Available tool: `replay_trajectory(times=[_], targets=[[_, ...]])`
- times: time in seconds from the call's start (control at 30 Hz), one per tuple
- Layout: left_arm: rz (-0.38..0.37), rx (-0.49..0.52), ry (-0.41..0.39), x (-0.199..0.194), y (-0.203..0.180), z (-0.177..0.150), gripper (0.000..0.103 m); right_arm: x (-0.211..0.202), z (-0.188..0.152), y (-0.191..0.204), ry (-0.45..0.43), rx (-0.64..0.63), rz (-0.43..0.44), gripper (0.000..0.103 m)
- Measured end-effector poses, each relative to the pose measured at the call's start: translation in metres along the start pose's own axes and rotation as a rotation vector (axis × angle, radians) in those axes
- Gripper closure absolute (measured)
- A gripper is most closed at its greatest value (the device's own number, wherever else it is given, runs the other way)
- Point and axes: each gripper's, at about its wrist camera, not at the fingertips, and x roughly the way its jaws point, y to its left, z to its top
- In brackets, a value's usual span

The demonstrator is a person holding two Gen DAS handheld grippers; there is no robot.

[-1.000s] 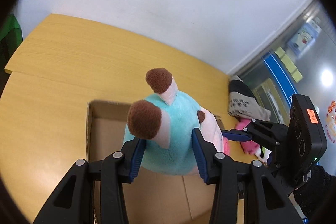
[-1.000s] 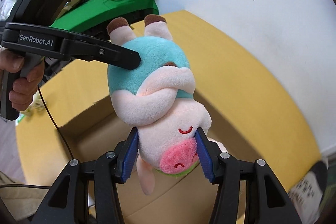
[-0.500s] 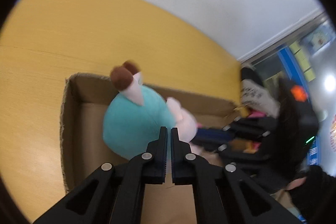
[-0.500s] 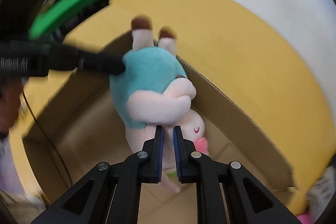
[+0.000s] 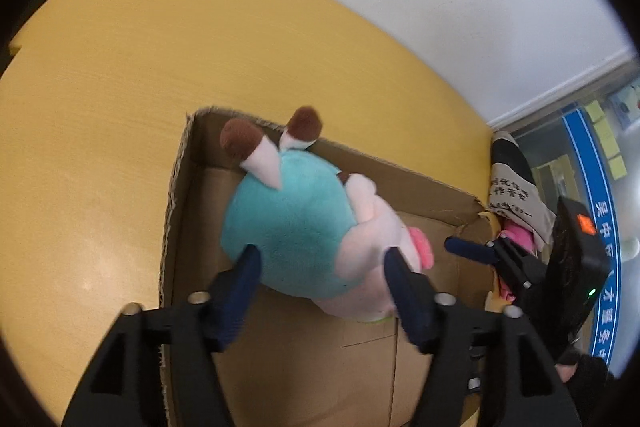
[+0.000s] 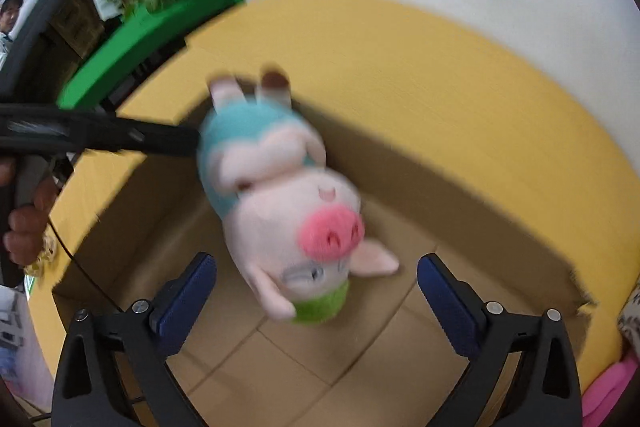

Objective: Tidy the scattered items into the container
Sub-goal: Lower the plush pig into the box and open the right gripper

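Note:
A plush pig (image 5: 304,227) in a teal outfit lies inside the open cardboard box (image 5: 176,211), head toward the right, brown hooves up by the far wall. My left gripper (image 5: 324,279) is open, its fingers on either side of the pig's teal body. My right gripper (image 6: 316,291) is open wide, with the pig's head (image 6: 316,243) between and beyond its fingers. The pig (image 6: 280,195) looks motion-blurred in the right wrist view. The box (image 6: 460,195) fills that view's lower half.
The box sits on a yellow table (image 5: 100,75) against a white wall. A printed cloth item (image 5: 512,195) and a pink item (image 5: 520,239) lie just past the box's right end. A green surface with plants (image 6: 160,23) is beyond the table.
A second ago both grippers held the pig above the box. It went down into the box, the jaws showed shut half a second ago, and both now stand open around it.

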Motion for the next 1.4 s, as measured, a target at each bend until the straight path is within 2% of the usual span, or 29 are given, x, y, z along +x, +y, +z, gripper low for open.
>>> replay_trajectory(times=[0.03, 0.07, 0.1, 0.23, 0.3, 0.33, 0.4, 0.47, 0.5, 0.53, 0.57, 0.63, 0.7, 0.77, 0.83, 0.87, 0.9, 0.93, 1.0, 1.07, 1.13, 1.2, 1.23, 1.27, 1.3, 1.33, 1.4], targets=[[-0.014, -0.026, 0.018, 0.007, 0.003, 0.001, 0.036, 0.009, 0.001, 0.000, 0.022, -0.008, 0.004, 0.010], [-0.032, -0.051, 0.036, 0.014, 0.006, 0.003, 0.036, 0.019, 0.002, 0.002, 0.043, -0.010, 0.027, 0.027], [-0.040, -0.068, 0.044, 0.019, 0.009, 0.004, 0.032, 0.027, 0.003, 0.004, 0.059, 0.004, 0.066, 0.034], [-0.041, -0.090, 0.028, 0.018, 0.015, 0.002, 0.031, 0.027, 0.006, 0.010, 0.028, 0.072, 0.083, 0.041], [-0.016, -0.070, -0.004, 0.007, 0.012, 0.004, 0.045, 0.019, 0.005, 0.012, 0.004, 0.133, 0.122, 0.046], [-0.012, -0.062, -0.016, 0.001, 0.011, 0.005, 0.049, 0.014, 0.005, 0.016, -0.013, 0.159, 0.139, 0.048], [-0.003, -0.036, -0.041, -0.014, 0.011, 0.009, 0.067, 0.006, 0.006, 0.025, -0.039, 0.201, 0.175, 0.051], [-0.015, -0.015, -0.035, -0.020, 0.013, 0.013, 0.079, 0.006, 0.008, 0.036, -0.042, 0.243, 0.213, 0.058], [-0.009, -0.007, -0.027, -0.017, 0.011, 0.016, 0.079, 0.010, 0.009, 0.044, -0.033, 0.263, 0.237, 0.064], [0.013, -0.004, -0.016, -0.012, 0.011, 0.018, 0.079, 0.016, 0.009, 0.052, -0.025, 0.277, 0.263, 0.078], [0.026, -0.006, -0.005, -0.009, 0.012, 0.020, 0.080, 0.024, 0.010, 0.064, -0.015, 0.288, 0.286, 0.080], [0.033, 0.004, -0.004, -0.012, 0.014, 0.019, 0.077, 0.032, 0.011, 0.077, -0.004, 0.302, 0.287, 0.078], [0.078, 0.015, -0.008, -0.023, 0.014, 0.019, 0.077, 0.029, 0.011, 0.079, -0.010, 0.319, 0.267, 0.062], [0.104, 0.042, -0.028, -0.041, 0.006, 0.016, 0.077, 0.012, 0.007, 0.075, -0.042, 0.325, 0.221, 0.032], [0.115, 0.117, -0.062, -0.064, -0.009, 0.009, 0.075, -0.015, 0.001, 0.070, -0.076, 0.320, 0.152, 0.020], [0.123, 0.158, -0.080, -0.076, -0.020, 0.005, 0.068, -0.031, -0.002, 0.068, -0.095, 0.317, 0.119, 0.015], [0.131, 0.197, -0.100, -0.090, -0.033, 0.000, 0.057, -0.046, -0.005, 0.066, -0.113, 0.313, 0.089, 0.013], [0.135, 0.230, -0.122, -0.104, -0.046, -0.005, 0.051, -0.061, -0.007, 0.062, -0.129, 0.309, 0.059, 0.008], [0.137, 0.289, -0.173, -0.137, -0.068, -0.017, 0.035, -0.094, -0.007, 0.064, -0.169, 0.312, -0.010, 0.006], [0.142, 0.338, -0.225, -0.173, -0.086, -0.031, 0.026, -0.131, -0.013, 0.074, -0.213, 0.326, -0.065, 0.006], [0.163, 0.365, -0.253, -0.196, -0.102, -0.044, 0.024, -0.167, -0.019, 0.084, -0.248, 0.326, -0.097, 0.006], [0.181, 0.377, -0.259, -0.216, -0.112, -0.058, 0.024, -0.204, -0.027, 0.094, -0.283, 0.314, -0.131, 0.015], [0.180, 0.378, -0.259, -0.224, -0.117, -0.065, 0.024, -0.217, -0.032, 0.097, -0.291, 0.308, -0.139, 0.046], [0.163, 0.380, -0.261, -0.232, -0.121, -0.074, 0.031, -0.227, -0.037, 0.102, -0.290, 0.309, -0.137, 0.093], [0.128, 0.387, -0.265, -0.240, -0.124, -0.083, 0.080, -0.235, -0.041, 0.105, -0.286, 0.314, -0.132, 0.100], [0.091, 0.392, -0.250, -0.245, -0.127, -0.091, 0.102, -0.242, -0.047, 0.108, -0.282, 0.319, -0.138, 0.100], [0.067, 0.401, -0.212, -0.251, -0.134, -0.108, 0.100, -0.257, -0.058, 0.122, -0.276, 0.320, -0.156, 0.099]])
